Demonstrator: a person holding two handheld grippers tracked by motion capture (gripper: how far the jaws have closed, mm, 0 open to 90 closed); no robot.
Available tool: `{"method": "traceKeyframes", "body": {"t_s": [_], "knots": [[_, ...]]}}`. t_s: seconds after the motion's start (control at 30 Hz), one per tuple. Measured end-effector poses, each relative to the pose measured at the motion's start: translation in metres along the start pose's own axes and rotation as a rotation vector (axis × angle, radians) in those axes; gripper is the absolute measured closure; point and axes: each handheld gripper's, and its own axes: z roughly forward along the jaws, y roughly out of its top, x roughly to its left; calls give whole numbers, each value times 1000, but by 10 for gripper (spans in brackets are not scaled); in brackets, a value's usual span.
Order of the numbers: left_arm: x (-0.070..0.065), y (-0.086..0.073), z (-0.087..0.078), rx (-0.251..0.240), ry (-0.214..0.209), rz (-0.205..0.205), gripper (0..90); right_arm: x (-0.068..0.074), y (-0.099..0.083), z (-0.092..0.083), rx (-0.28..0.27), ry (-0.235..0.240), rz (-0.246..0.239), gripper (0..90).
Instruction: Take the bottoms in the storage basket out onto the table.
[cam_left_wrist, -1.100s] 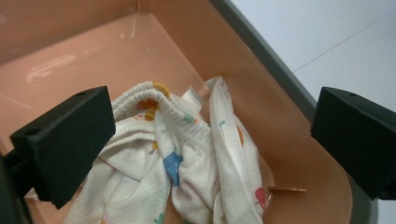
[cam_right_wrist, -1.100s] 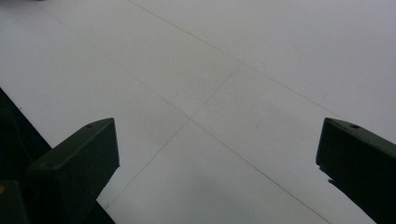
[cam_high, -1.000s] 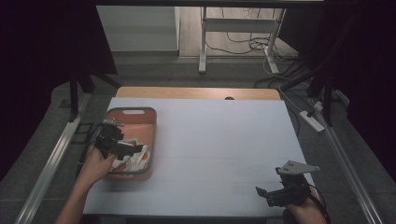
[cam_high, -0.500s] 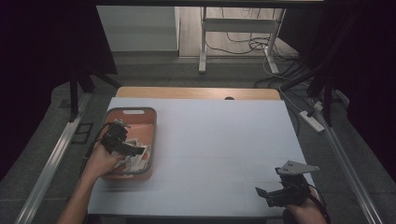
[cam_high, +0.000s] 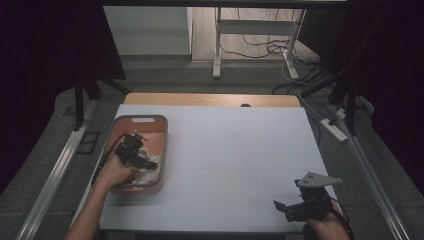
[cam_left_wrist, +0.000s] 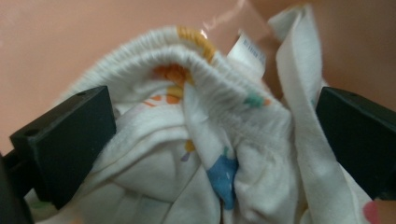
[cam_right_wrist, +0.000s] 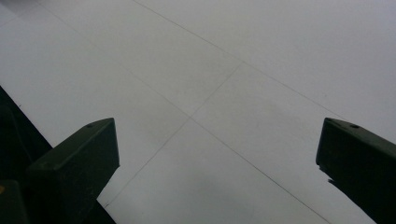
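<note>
1. Claws: two. The left claw (cam_high: 150, 164) is down inside the bin (cam_high: 142, 120), its jaws spread wide, one on each side of the cloth (cam_left_wrist: 201, 154) and not closed on it. The right claw (cam_high: 281, 207) sits low over the near right corner of the tabletop (cam_high: 240, 150), jaws also wide apart with nothing between them.
2. Bins: one, orange-pink with a grey rim and a handle slot at its far end. It stands on the left part of the tabletop, near the left edge.
3. Cloths: one bundle that I can count, lying in the near half of the bin. It is white, crumpled, with a ribbed elastic hem, small printed shapes in orange, blue and green, and a sewn-in label (cam_left_wrist: 247, 49). Whether it is a single garment or more, I cannot tell.
4. Hands: two, each gripping its own claw; the left forearm comes in from the bottom left, the right hand shows at the bottom right corner.
5. Tabletop: one, covered in pale white sheeting with faint seam lines; a strip of bare wood (cam_high: 210, 99) shows along the far edge.
6. Room: dim, with dark drapes at both sides. Beyond the tabletop is grey floor, a white desk frame (cam_high: 217, 45), loose cables (cam_high: 260, 47), and a power strip (cam_high: 332, 127) at right. Metal rails run along both sides.
</note>
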Motion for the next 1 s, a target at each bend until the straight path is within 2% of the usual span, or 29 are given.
{"method": "traceKeyframes", "body": {"t_s": [0.07,0.13,0.23,0.3,0.37,0.53,0.57,0.6,0.63,0.83,0.87,0.9,1.0], "knots": [[1,1,8,37,1,-1,0,0,0,0,2,1,0,0],[2,3,10,44,1,0,0,0,0,0,1,1,0,0],[1,4,13,35,12,7,0,0,0,0,0,1,-1,0],[-1,8,16,45,45,26,0,0,0,0,1,0,-1,0],[-1,11,17,51,58,31,0,0,0,0,2,0,-1,0],[-1,20,20,51,69,20,13,1,0,0,3,-2,-4,0],[-2,22,19,53,71,16,58,1,0,0,0,-2,-6,0],[-3,23,19,54,72,15,58,1,0,0,0,-2,-6,0],[-4,23,16,47,69,5,140,0,0,-1,-3,0,-6,0],[-8,24,11,28,48,-10,462,1,-1,-1,-11,-2,-7,0],[-8,24,11,23,39,-14,462,1,-1,-1,-11,-2,-7,0],[-7,23,10,17,29,-25,541,1,-1,-2,-15,-1,-9,0],[-7,23,10,12,15,-31,618,1,-1,-2,-16,-1,-6,0]]}}
